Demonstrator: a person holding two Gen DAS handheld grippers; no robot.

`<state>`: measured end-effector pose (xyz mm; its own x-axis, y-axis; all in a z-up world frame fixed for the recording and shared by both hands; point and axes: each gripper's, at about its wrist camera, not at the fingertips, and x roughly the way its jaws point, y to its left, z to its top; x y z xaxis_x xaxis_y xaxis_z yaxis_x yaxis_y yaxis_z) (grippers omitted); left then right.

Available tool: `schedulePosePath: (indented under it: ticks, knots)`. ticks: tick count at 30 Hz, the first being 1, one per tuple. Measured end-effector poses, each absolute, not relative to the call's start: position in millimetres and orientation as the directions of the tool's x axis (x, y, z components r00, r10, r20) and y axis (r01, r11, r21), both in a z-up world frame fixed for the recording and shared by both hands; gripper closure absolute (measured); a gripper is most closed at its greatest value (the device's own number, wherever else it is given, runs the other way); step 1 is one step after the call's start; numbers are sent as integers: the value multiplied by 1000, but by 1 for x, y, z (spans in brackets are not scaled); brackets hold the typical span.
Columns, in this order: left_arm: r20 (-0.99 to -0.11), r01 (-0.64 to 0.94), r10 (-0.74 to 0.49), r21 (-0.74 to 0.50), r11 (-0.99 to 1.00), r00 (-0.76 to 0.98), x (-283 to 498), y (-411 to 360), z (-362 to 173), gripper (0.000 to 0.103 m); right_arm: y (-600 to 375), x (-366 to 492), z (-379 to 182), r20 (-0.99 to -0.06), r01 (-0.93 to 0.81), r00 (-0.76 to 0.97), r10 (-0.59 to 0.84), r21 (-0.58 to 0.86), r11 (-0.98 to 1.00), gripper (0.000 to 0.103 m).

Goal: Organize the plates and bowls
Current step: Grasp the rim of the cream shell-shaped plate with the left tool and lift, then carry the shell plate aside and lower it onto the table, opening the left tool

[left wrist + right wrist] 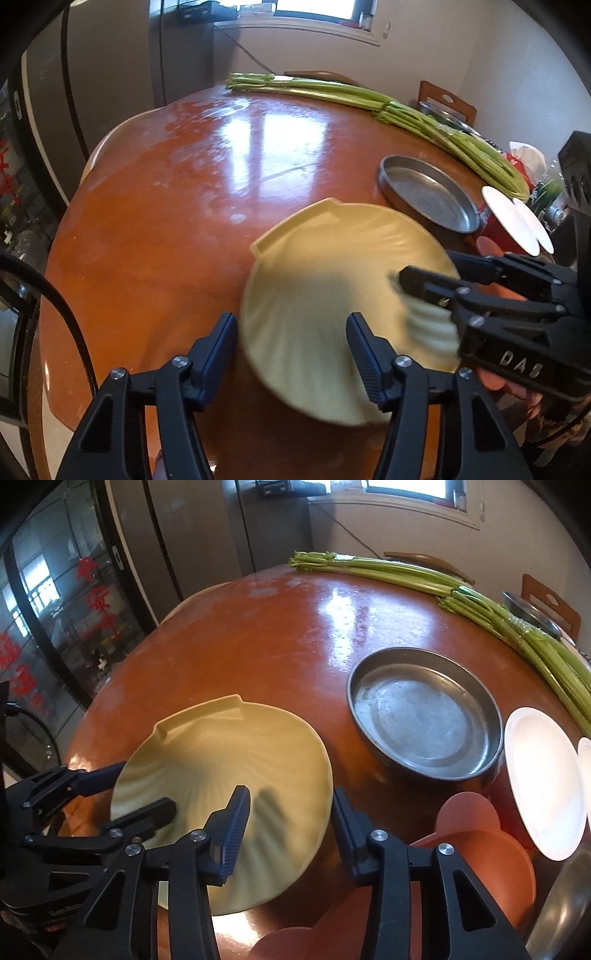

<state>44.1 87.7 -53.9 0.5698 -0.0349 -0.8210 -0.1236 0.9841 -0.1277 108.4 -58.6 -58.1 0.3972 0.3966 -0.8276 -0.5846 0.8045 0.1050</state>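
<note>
Left wrist view showed the round, glossy red-brown worktop [177,206] filling most of the frame, with a long bundle of green celery stalks [369,99] lying across its far right side. In the near middle lay the pale yellow shell-shaped plate [343,295], ribbed, its squared tab pointing to the far left; it looked blurred, and whether it rested flat on the worktop or was slightly lifted could not be told.

The left tongs [291,354] stood spread wide, one finger just left of the plate's near edge and the other over the plate's near part, gripping nothing. The right tongs [424,273] came in from the right, one finger above the plate's right rim and the other apparently beneath it; whether they actually pinched the rim could not be told here.

In the right wrist view the right tongs [291,819] appeared spread, the left finger over the yellow plate [221,775] and the right finger just past its right edge, so the rim sat between them. The left tongs [147,790] reached in from the left, straddling the plate's left rim.

Far right of the plate sat a shallow metal pan [424,716]. Right of that leaned a white plate [543,782], with orange bowls [491,864] near the right tongs.
</note>
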Motion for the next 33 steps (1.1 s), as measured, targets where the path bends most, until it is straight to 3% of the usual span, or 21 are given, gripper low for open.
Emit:
schedulePosePath:
  ticks: [11, 22, 33]
  knots:
    - [-807, -142, -39, -152, 978, 589, 49, 97, -44, 45, -58, 106, -52, -818, -578, 402, 412, 123, 807, 57]
    - [-768, -170, 34, -99, 980, 640, 71, 120, -19, 46, -35, 115, -29, -784, -582, 424, 453, 147, 800, 57]
    - [-790, -171, 53, -66, 983, 611, 98, 138, -39, 46, -15, 133, -39, -797, -556, 396, 456, 188, 810, 57]
